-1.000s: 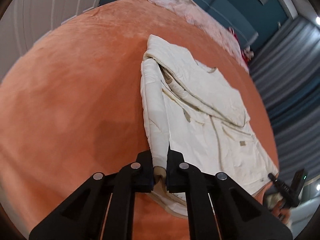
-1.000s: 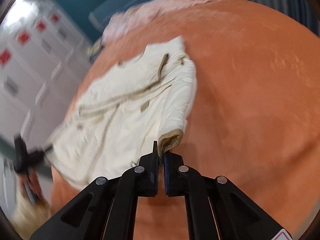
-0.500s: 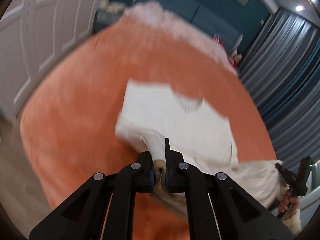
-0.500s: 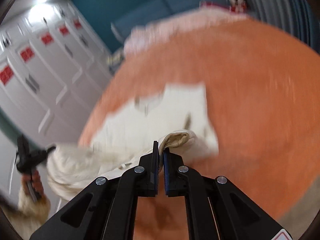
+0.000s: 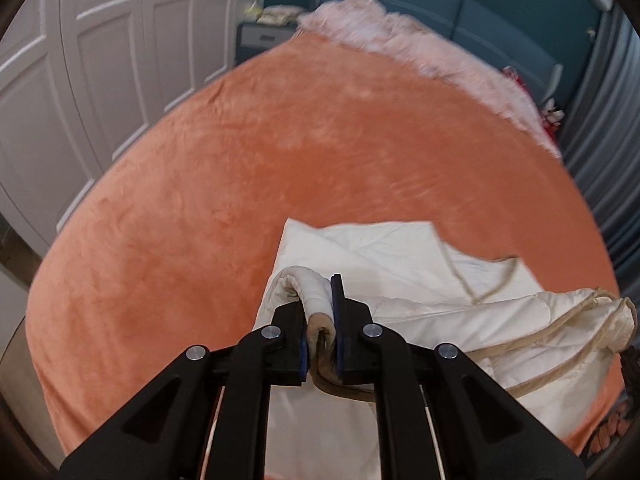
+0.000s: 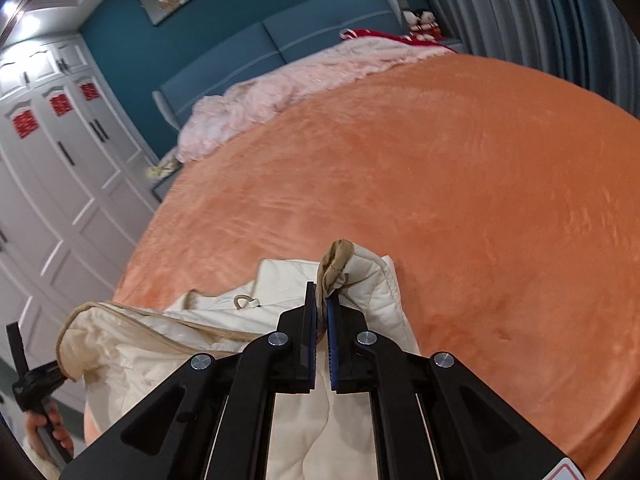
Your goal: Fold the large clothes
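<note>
1. On the orange plush bed cover near its front edge lies the cream quilted coat with tan trim, partly folded.
2. Left black two-finger gripper is clamped tight on a tan-edged cuff of the coat.
3. Right black two-finger gripper pinches another tan cuff, jaws nearly together.
4. Pale pink fluffy blanket sits at the far end.

Both wrist cameras close above bed's near edge — angled down toward headboard; shared — cream garment.

Left gripper clamps cream jacket cuff – garment lies on orange blanket.
</note>
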Available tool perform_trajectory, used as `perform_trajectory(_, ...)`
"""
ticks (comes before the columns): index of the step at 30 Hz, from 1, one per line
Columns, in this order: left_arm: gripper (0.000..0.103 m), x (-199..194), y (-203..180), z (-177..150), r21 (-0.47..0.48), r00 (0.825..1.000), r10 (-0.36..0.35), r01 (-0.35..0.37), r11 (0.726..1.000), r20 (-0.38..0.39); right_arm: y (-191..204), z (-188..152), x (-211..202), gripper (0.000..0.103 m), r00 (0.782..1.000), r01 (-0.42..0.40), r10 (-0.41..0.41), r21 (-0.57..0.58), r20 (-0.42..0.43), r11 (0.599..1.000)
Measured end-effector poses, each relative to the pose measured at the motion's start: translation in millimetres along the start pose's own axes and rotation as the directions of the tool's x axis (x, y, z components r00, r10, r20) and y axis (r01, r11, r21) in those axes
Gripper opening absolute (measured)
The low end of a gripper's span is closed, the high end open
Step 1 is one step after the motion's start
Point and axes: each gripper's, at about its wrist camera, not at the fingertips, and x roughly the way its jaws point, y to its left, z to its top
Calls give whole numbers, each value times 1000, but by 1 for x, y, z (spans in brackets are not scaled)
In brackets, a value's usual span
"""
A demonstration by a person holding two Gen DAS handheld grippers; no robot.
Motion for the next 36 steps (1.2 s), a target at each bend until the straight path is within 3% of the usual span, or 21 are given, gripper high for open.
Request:
perform_trajectory(4,13,38,-1,-1,-18,998,33,-33,999,-46,-6,-3,28,6,1000,6,-5,33,-17,999)
perform_trajectory(7,16,55,8,0,-59,998,1,-5,998,-64,-9,-2,27,15,1000,8,-8,60,7,998)
perform_trajectory(9,21,48,15,4,-106,997,-54,49,993,-51,-12,3,17,33,999,4,-8,83,52,997)
perform_trajectory(11,31,23,19,9,-115,994,-109,111,987,21,-16,10,-1,53,991,-12,-2,100,131,995)
perform_trajectory(12,50,4,19,11,-98,991,-93,103,990,97,-19,12,-10,58,987,-17,1,100,158,995)
perform_trajectory(13,82,-9,19,12,-87,986,-46,60,994,158,-19,14,-19,59,984,-15,-2,92,178,996)
perform_trajectory(14,94,-38,20,12,-67,953,28,-9,998,302,-19,15,-23,60,984,-15,1,77,179,997)
perform_trajectory(15,98,-49,19,12,-52,935,26,-8,999,354,-18,15,-24,64,985,-15,4,65,174,998)
perform_trajectory(16,98,-59,19,16,-22,928,-1,10,1000,373,-18,13,-23,66,987,-9,1,46,159,999)
perform_trajectory(19,98,-46,16,28,2,961,-33,34,999,273,-18,5,-7,67,994,35,-36,10,104,999)
perform_trajectory(23,98,-3,7,28,17,988,-84,82,996,127,-19,-5,26,67,999,36,-36,22,4,999)
perform_trajectory(26,97,34,1,21,-2,992,-123,123,992,3,-16,-11,45,67,999,17,-16,13,-49,1000)
perform_trajectory(28,93,53,-1,16,-16,991,-126,125,992,-37,-9,-12,59,61,996,8,-10,-17,-89,1000)
perform_trajectory(29,88,66,0,16,-30,989,-126,124,992,-70,-6,-11,63,37,995,14,-17,-32,-94,999)
perform_trajectory(31,60,80,-1,17,-47,985,-134,129,990,-112,-1,-5,75,11,993,26,-32,-54,-114,998)
perform_trajectory(32,54,87,-2,19,-54,986,-115,109,993,-121,1,-3,74,10,995,20,-24,-44,-99,999)
perform_trajectory(34,24,92,-3,26,-56,988,-107,102,993,-110,6,8,69,9,999,16,-17,-45,-38,999)
perform_trajectory(36,18,93,-4,33,-63,991,-102,97,993,-89,12,16,69,9,999,36,-36,-63,1,997)
